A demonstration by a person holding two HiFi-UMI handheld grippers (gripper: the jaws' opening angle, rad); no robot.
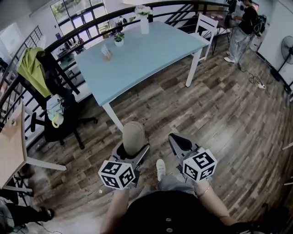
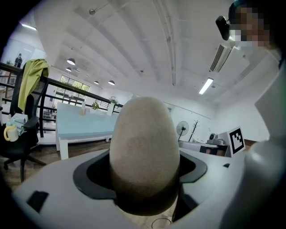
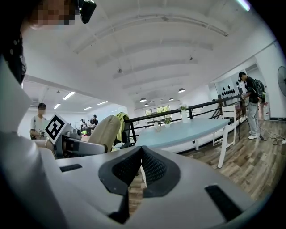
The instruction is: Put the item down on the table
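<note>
Dark wood-plank floor (image 1: 229,114); light-blue table (image 1: 146,59) on white legs; white chair (image 1: 204,25) at its far end; curved black railing (image 1: 91,25) behind; black office chair (image 1: 62,123) draped with yellow-green garment (image 1: 32,68); windows (image 1: 78,9); standing fan (image 1: 287,48); white ceiling (image 2: 134,36), strip light (image 2: 206,86).

Left gripper (image 1: 133,153) and right gripper (image 1: 177,139) — pale grey, black pads (image 3: 154,167), marker cubes (image 1: 116,174) — dark buttoned top (image 1: 169,215).

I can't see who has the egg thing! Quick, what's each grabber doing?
Left gripper: shut on the beige egg-shaped item.
Right gripper: shut, nothing between its jaws.
</note>
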